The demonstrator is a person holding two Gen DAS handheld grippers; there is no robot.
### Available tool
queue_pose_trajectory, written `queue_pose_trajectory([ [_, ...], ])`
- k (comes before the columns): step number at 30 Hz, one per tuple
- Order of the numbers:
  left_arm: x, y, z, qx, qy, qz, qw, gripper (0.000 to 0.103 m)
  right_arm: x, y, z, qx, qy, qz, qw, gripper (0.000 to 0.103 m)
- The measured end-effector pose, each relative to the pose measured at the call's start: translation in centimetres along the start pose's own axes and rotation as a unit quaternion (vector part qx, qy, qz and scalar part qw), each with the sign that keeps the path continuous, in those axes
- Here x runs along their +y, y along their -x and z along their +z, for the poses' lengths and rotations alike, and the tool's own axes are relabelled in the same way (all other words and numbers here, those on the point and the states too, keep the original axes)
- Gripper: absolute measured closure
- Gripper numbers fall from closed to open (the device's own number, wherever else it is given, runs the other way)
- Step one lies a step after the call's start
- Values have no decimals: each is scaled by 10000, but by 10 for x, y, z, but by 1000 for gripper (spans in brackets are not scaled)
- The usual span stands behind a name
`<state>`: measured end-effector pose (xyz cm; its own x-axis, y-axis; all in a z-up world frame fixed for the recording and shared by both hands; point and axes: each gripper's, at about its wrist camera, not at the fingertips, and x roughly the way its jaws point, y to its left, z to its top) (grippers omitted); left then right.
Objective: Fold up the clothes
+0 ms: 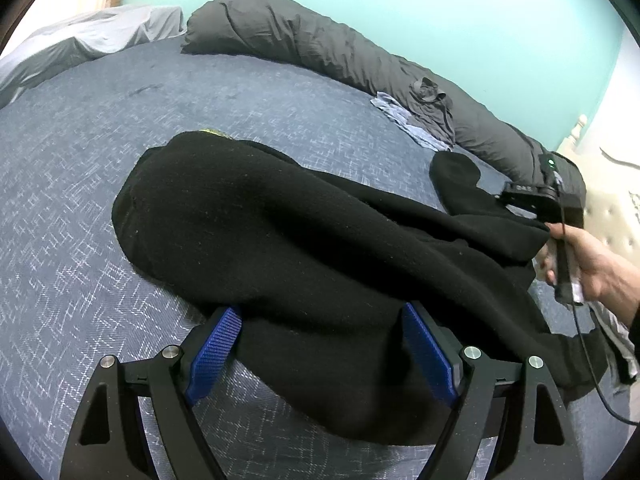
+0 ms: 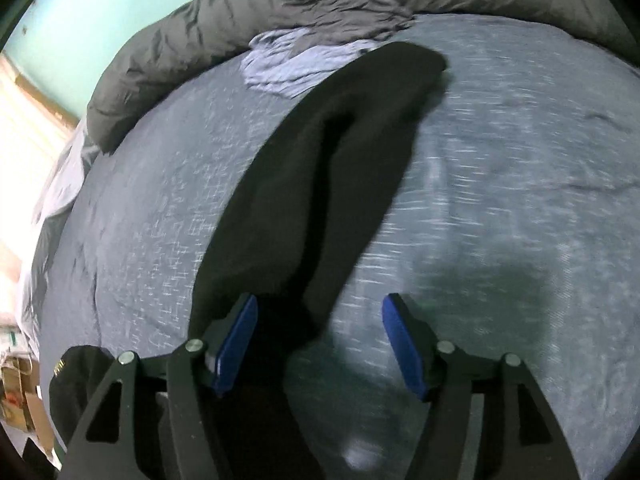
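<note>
**A:** what's the layout? biggest stuff first pls

**B:** blue bedspread (image 1: 120, 240) under everything, long grey duvet roll (image 1: 320, 48) along the far edge ahead of both tongs. Black garment (image 1: 280, 232) lies bunched on the spread.

**A:** and the tongs?

**B:** left gripper (image 1: 320, 344) spread wide, black cloth between its pads, not pinched. Right gripper (image 2: 320, 344) released too, a black sleeve (image 2: 340, 152) stretching ahead from its left pad.

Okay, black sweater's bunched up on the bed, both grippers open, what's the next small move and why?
Probably close the left gripper on the black sweater: its fabric already lies between the wide-open jaws, unpinched. The right gripper is open too, with only a sleeve edge at one pad.
</note>
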<state>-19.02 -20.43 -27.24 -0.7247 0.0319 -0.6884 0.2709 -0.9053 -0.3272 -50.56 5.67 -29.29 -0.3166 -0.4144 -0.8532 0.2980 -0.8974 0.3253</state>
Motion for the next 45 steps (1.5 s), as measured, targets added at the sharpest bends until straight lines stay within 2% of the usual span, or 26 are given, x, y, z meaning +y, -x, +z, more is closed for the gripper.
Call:
queue_pose_trajectory([
  [5, 1, 0, 0, 13, 28, -6, 10000, 16, 11, -16, 2, 30, 130, -225, 9997, 37],
  [6, 0, 0, 0, 14, 32, -4, 10000, 16, 15, -16, 1, 6, 227, -276, 9994, 43],
  [7, 1, -1, 0, 16, 35, -4, 10000, 16, 20, -16, 0, -14, 347, -287, 9990, 60],
  [8, 1, -1, 0, 18, 38, -4, 10000, 16, 24, -15, -1, -33, 464, -260, 9986, 68],
  [9, 1, -1, 0, 19, 31, 3, 10000, 16, 29, -13, -3, -79, 606, -314, 9976, 80],
  [10, 0, -1, 0, 18, 28, 7, 10000, 16, 34, -10, -4, -134, 753, -414, 9962, 98],
  [11, 0, -2, 0, 18, 26, 11, 10000, 16, 37, -7, -6, -167, 874, -469, 9949, 99],
  [16, 1, -1, 0, 18, 17, 21, 10000, 15, 23, 41, -6, -783, 709, -325, 9939, 99],
  [19, 2, -3, 0, 24, 40, 32, 10000, 15, -1, 82, -4, -1136, 599, -401, 9909, 100],
  [23, 2, -2, 0, 15, 60, 45, 10000, 15, -50, 141, -6, -1624, 116, -554, 9851, 100],
  [30, 6, -2, 0, 25, 150, 55, 9999, 15, -126, 236, -54, -2276, -449, -861, 9689, 100],
  [33, 5, -2, 0, 16, 141, 78, 9999, 15, -158, 241, -82, -2130, -789, -942, 9693, 100],
  [37, 5, -2, 0, 14, 144, 93, 9999, 15, -184, 205, -125, -1326, -953, -1030, 9812, 99],
  [41, 6, -2, 0, 23, 140, 112, 9998, 15, -191, 186, -145, -967, -954, -762, 9878, 97],
  [42, 6, -2, 0, 23, 129, 117, 9998, 15, -193, 190, -146, -1040, -973, -697, 9873, 97],
  [45, 6, -2, 0, 20, 112, 133, 9998, 15, -204, 217, -144, -1659, -1107, -586, 9782, 95],
])
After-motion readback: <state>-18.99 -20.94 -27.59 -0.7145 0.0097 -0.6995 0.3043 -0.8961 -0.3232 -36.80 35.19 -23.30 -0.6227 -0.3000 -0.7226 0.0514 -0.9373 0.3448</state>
